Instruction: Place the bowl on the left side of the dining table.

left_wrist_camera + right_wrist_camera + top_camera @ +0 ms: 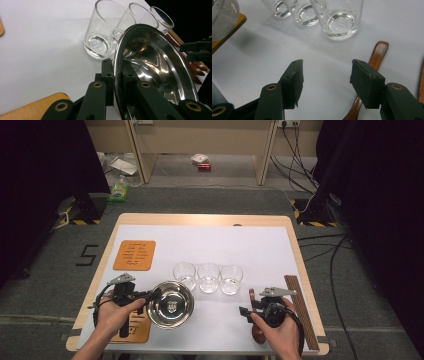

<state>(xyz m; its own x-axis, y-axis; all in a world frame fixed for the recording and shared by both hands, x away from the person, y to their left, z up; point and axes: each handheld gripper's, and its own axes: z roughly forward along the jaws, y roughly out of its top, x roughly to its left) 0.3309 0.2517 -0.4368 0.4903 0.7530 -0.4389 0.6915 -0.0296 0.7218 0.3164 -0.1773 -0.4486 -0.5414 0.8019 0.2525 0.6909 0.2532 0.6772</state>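
Observation:
A shiny steel bowl [171,304] sits at the front left of the white mat, and my left gripper [152,295] is shut on its left rim. In the left gripper view the two jaws pinch the thin rim of the bowl [155,62] between them, one pad inside and one outside, at my left gripper [116,67]. My right gripper [245,312] stands open at the front right with nothing between its jaws. In the right gripper view my right gripper [327,75] hovers over bare mat, with a wooden spoon [378,53] under its right jaw.
Three empty glasses [184,274] [208,277] [231,279] stand in a row behind the bowl. An orange wooden coaster [134,255] lies at the back left and another [137,327] under my left hand. Brown sticks [300,310] lie along the right edge.

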